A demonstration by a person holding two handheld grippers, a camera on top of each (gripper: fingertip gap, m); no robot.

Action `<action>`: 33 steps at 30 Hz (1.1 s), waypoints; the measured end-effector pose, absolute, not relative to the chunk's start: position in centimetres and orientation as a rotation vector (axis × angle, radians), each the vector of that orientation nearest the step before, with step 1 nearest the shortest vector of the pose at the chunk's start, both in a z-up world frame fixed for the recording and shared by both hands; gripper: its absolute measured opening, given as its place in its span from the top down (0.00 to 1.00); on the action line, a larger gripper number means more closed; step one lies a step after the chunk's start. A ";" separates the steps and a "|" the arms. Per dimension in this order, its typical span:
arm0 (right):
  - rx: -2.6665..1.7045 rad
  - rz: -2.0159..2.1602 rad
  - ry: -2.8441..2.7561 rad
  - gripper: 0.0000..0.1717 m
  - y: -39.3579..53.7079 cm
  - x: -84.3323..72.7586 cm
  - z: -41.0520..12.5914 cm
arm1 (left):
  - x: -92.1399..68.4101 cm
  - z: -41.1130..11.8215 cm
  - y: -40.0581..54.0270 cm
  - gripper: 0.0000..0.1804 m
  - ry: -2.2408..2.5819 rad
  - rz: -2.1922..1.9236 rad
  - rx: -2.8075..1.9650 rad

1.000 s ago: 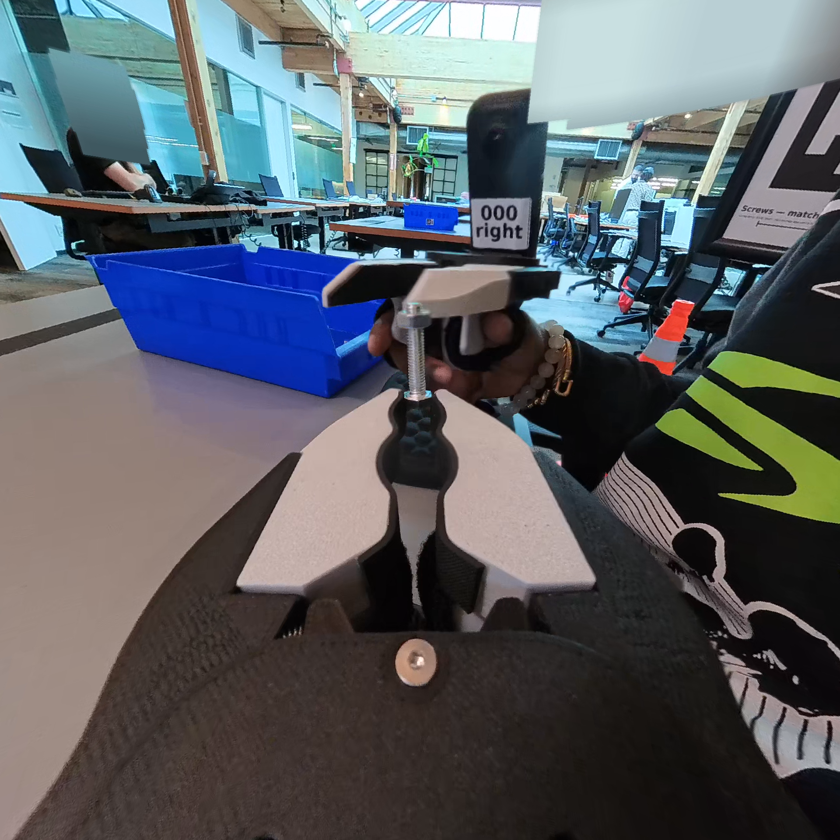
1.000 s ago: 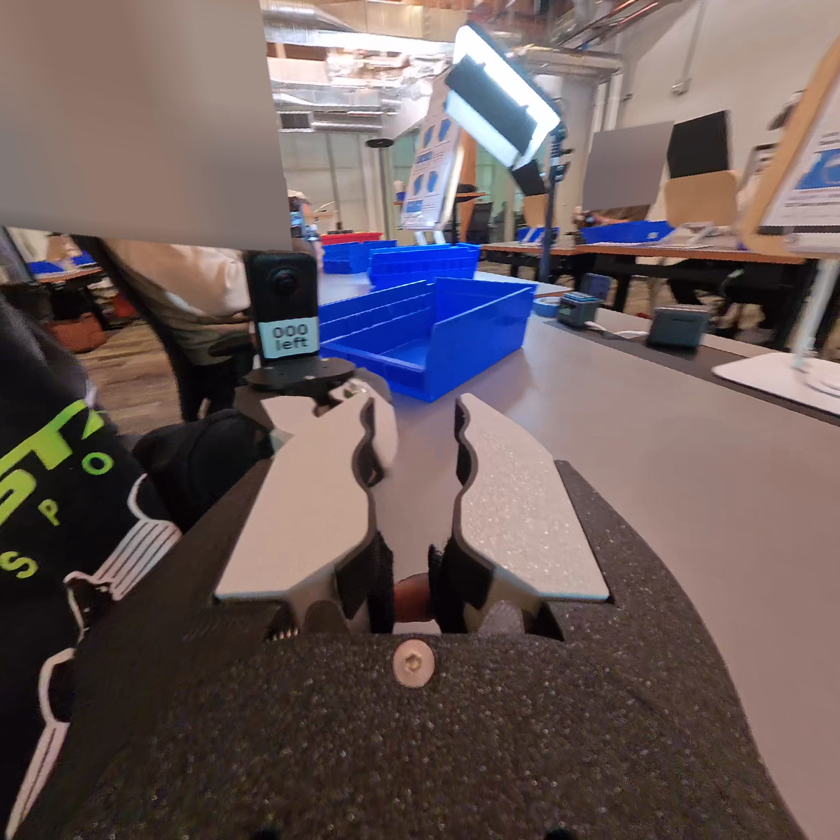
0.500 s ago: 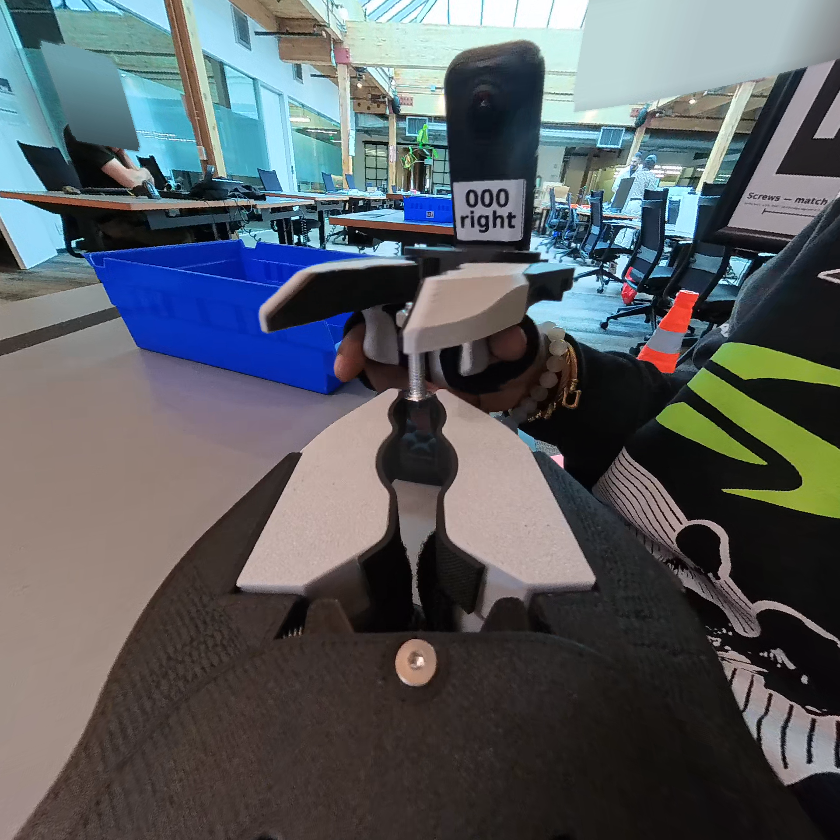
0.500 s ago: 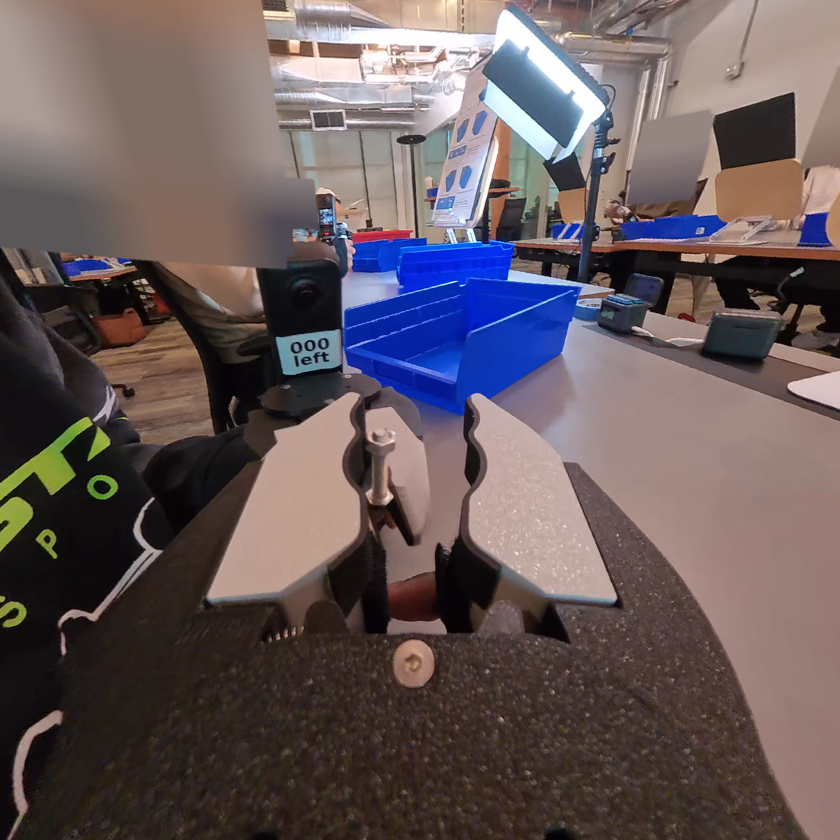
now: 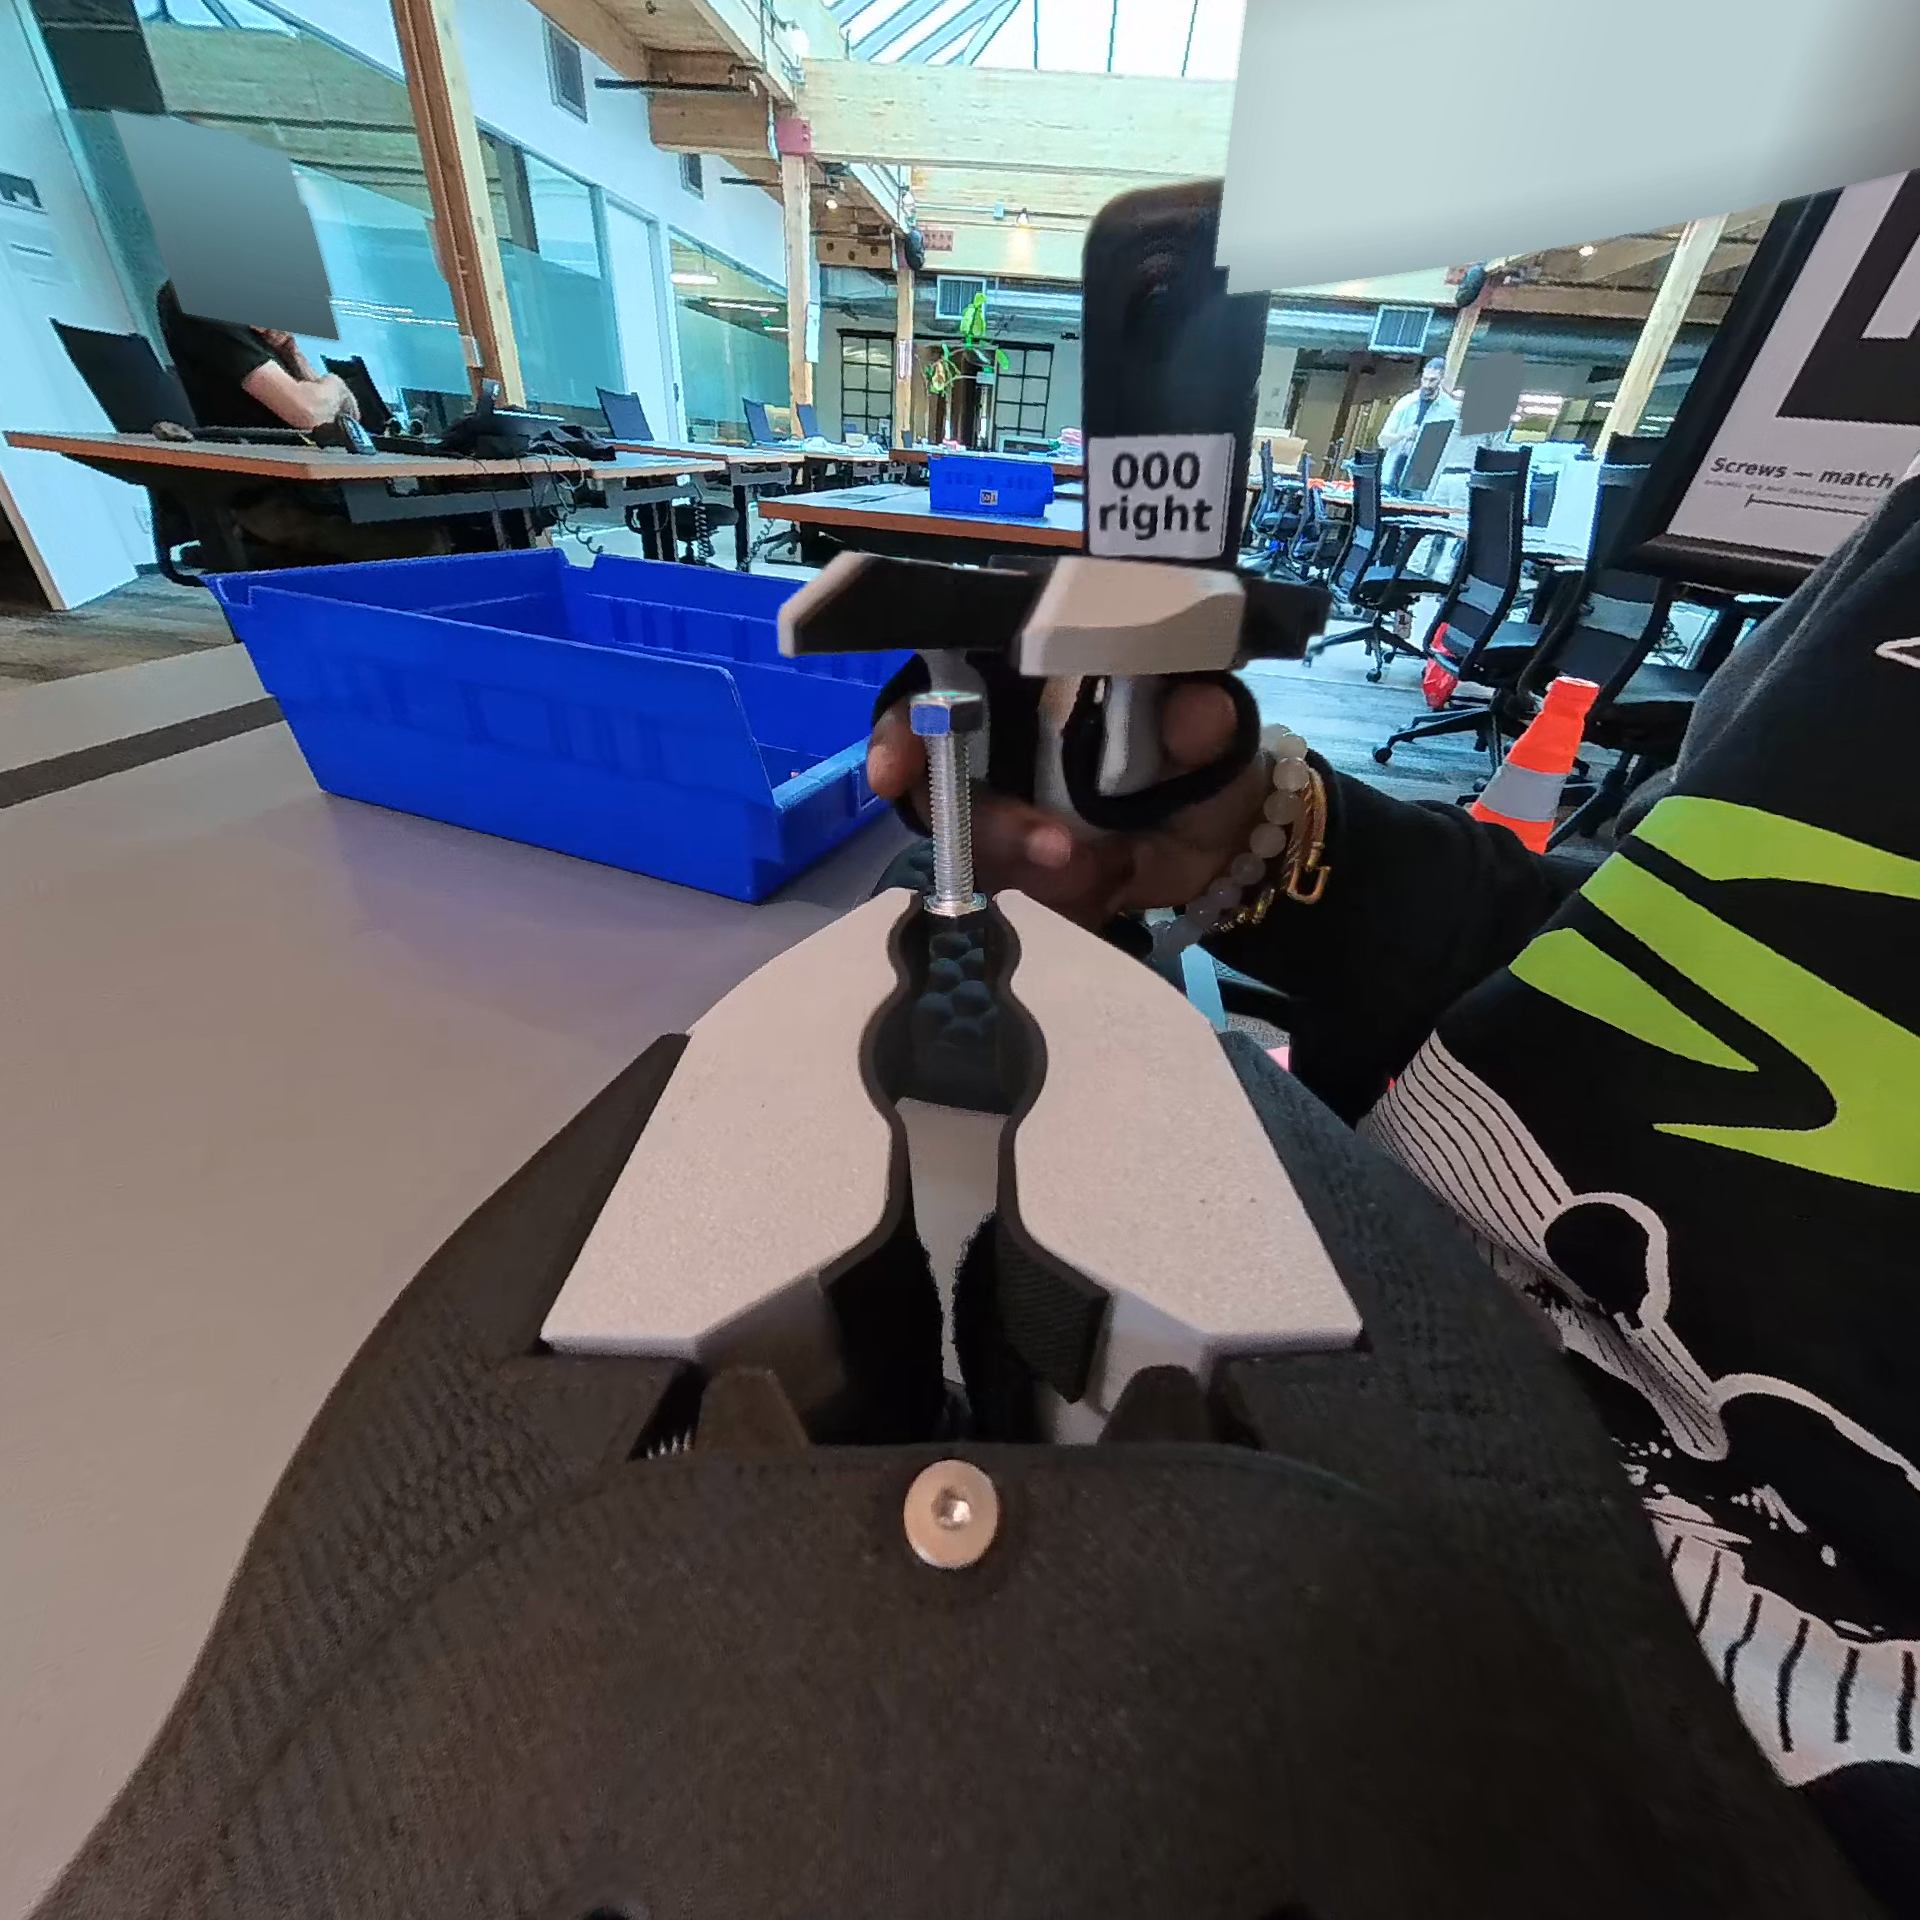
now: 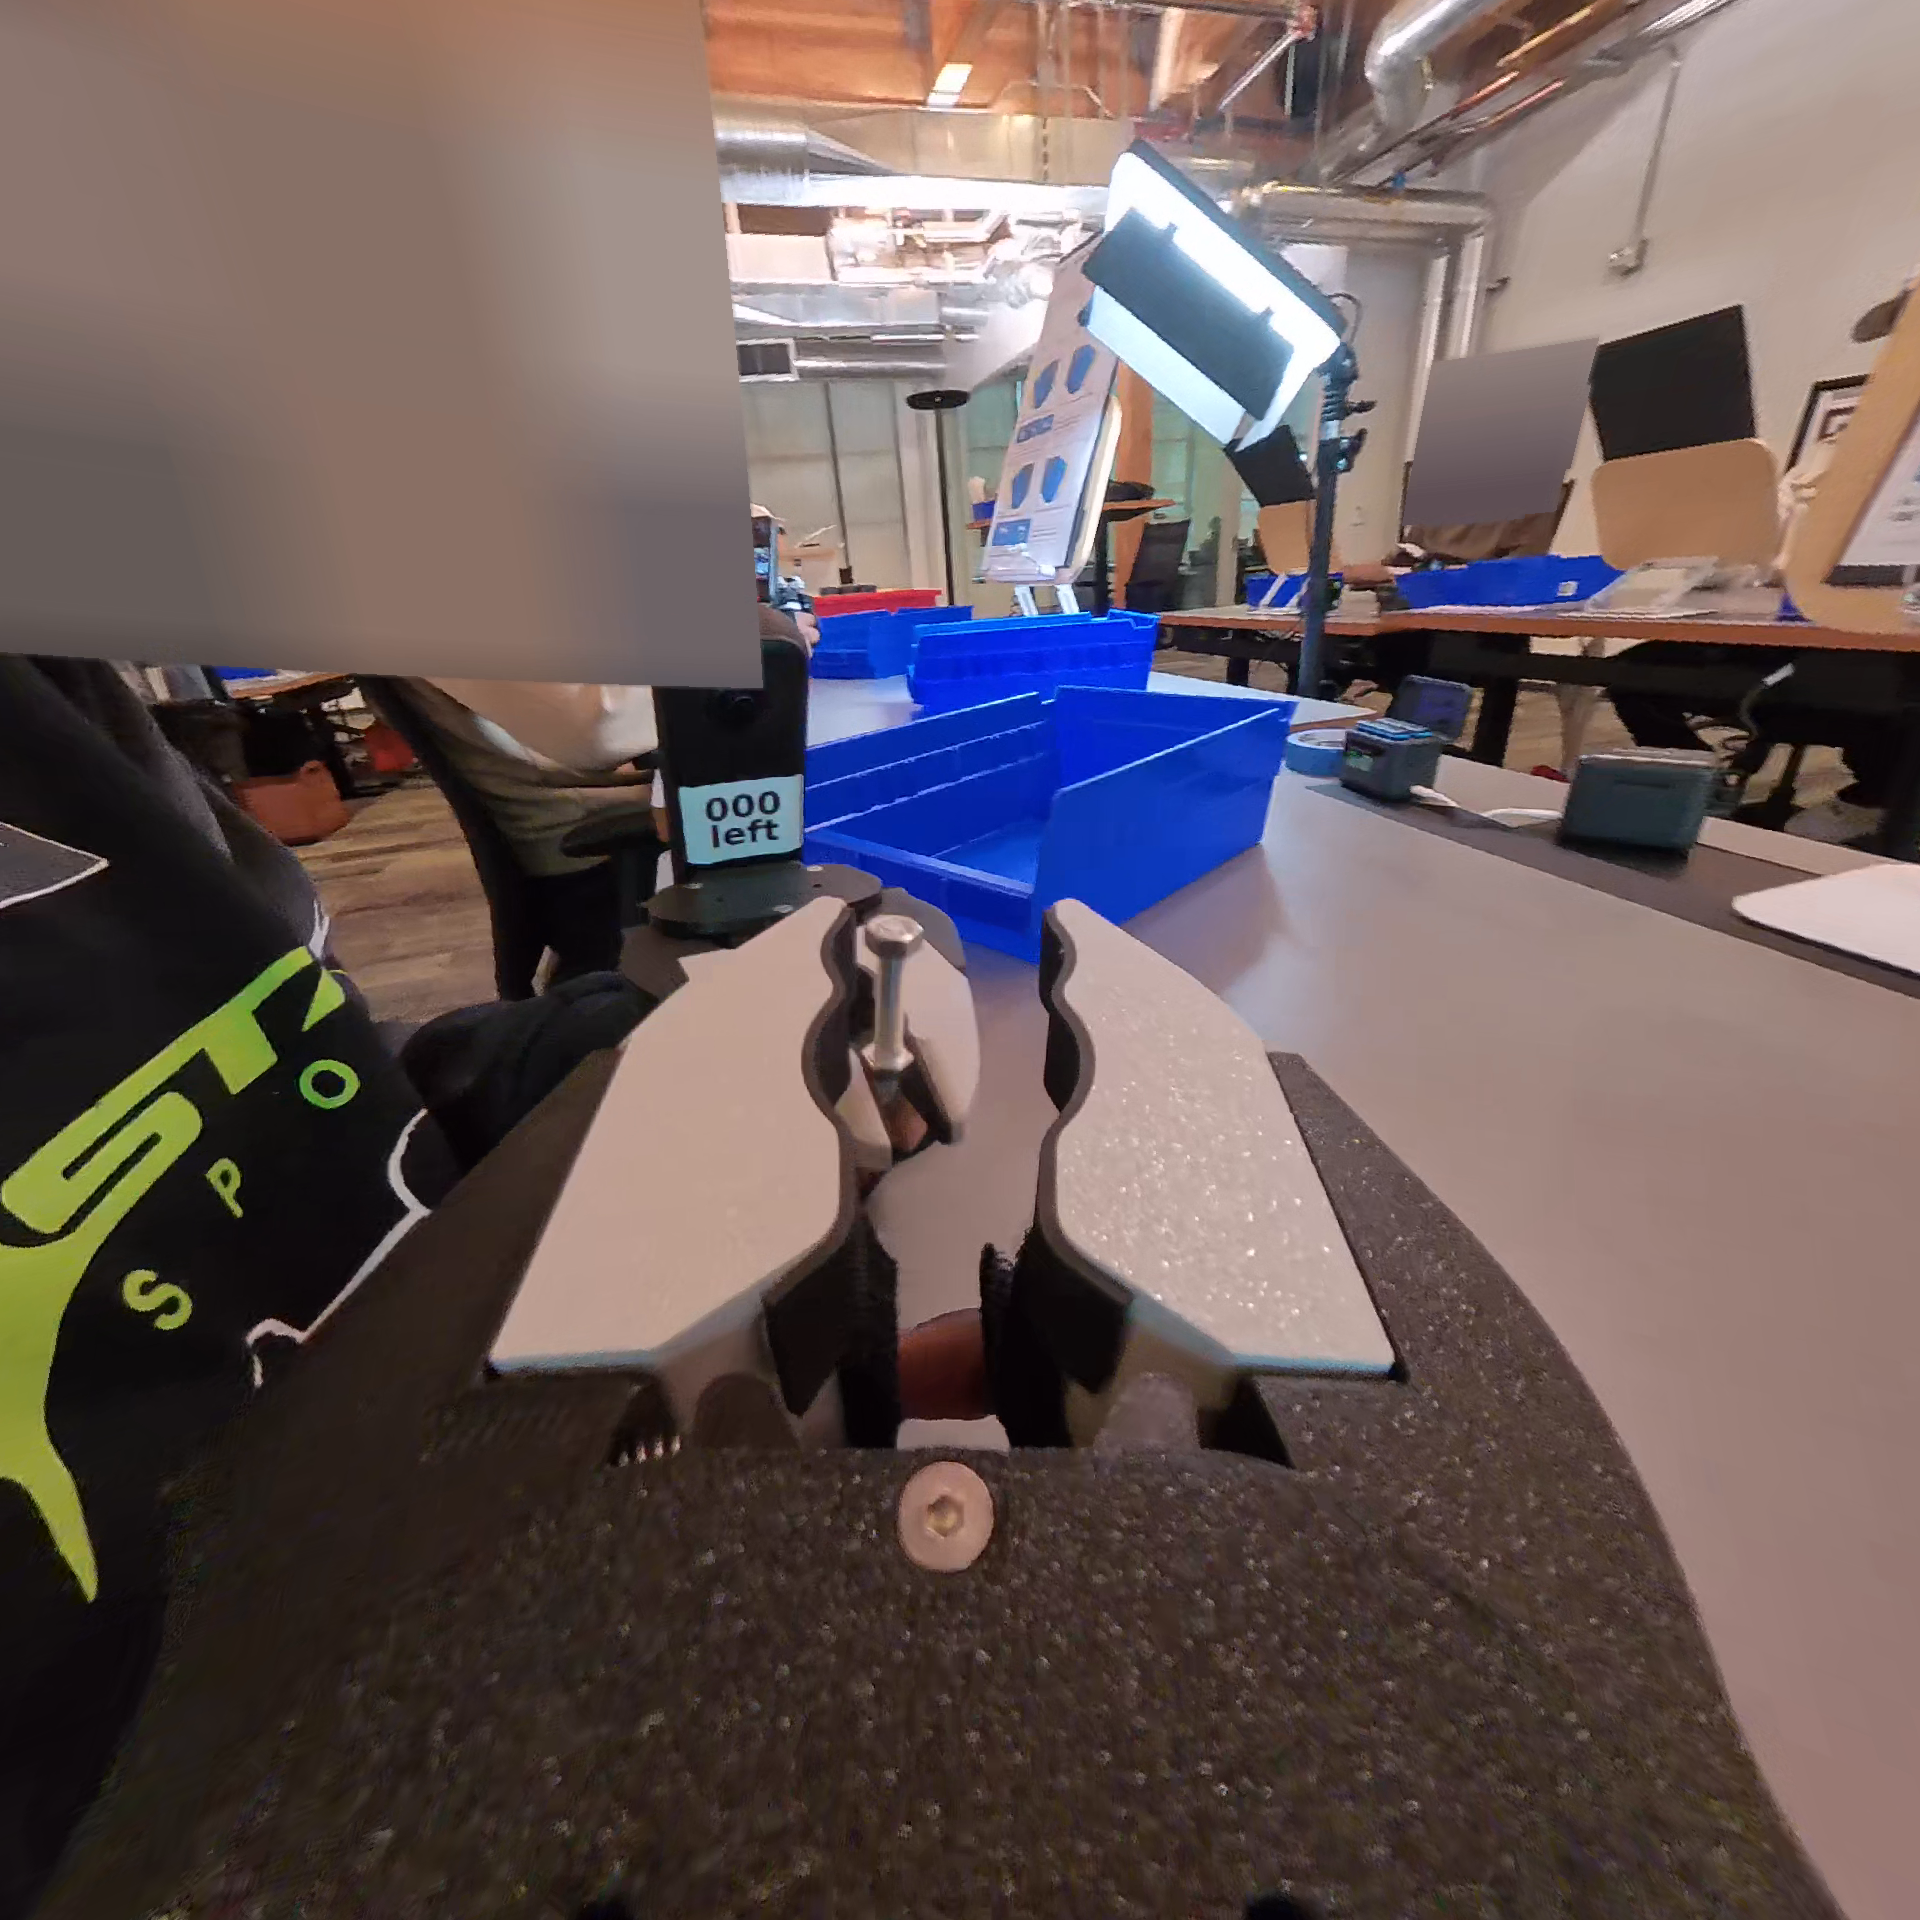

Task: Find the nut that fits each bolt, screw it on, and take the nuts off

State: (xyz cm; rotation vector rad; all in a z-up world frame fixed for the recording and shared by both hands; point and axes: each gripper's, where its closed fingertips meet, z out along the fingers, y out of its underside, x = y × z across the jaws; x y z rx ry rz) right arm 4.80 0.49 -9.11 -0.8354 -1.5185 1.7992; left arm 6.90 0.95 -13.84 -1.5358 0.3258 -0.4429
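Your left tool (image 5: 954,914) is clenched on a small silver nut (image 5: 956,906) at its very fingertips, both tips pressed against the nut's sides. A silver bolt (image 5: 949,805) stands upright out of that nut, threaded shank rising to a hex head (image 5: 945,714) at the top. The whole assembly is held in the air above the grey table (image 5: 260,1039), in front of your dark sleeve and your hand (image 5: 1039,831).

Your right tool (image 6: 940,987) hangs just above the bolt head, fingers spread, and it grips nothing. From its own camera the bolt (image 6: 888,997) sits inside the gap, close to the left-hand finger (image 6: 727,1091) and well apart from the right-hand finger (image 6: 1164,1122); neither pad presses on it. In the left view the right tool's fingertips (image 5: 883,618) reach out past the head, with the head just under them.

A blue bin (image 5: 540,707) rests on the table behind the tools, its open end facing the right camera (image 6: 1039,821). Further back on the table stand a roll of blue tape (image 6: 1314,750) and two small dark cases (image 6: 1631,795).
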 end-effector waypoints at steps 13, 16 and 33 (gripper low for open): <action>-0.851 1.734 -1.563 0.79 0.4 4.1 -9.8 | 6.9 -13.7 0.9 0.94 0.322 -0.445 -1.531; -0.884 1.701 -1.513 0.83 2.0 4.6 -9.8 | 6.9 -13.7 0.9 0.95 0.324 -0.444 -1.528; -0.852 1.764 -1.548 0.79 -0.1 3.8 -9.6 | 6.9 -13.7 0.9 0.95 0.326 -0.443 -1.531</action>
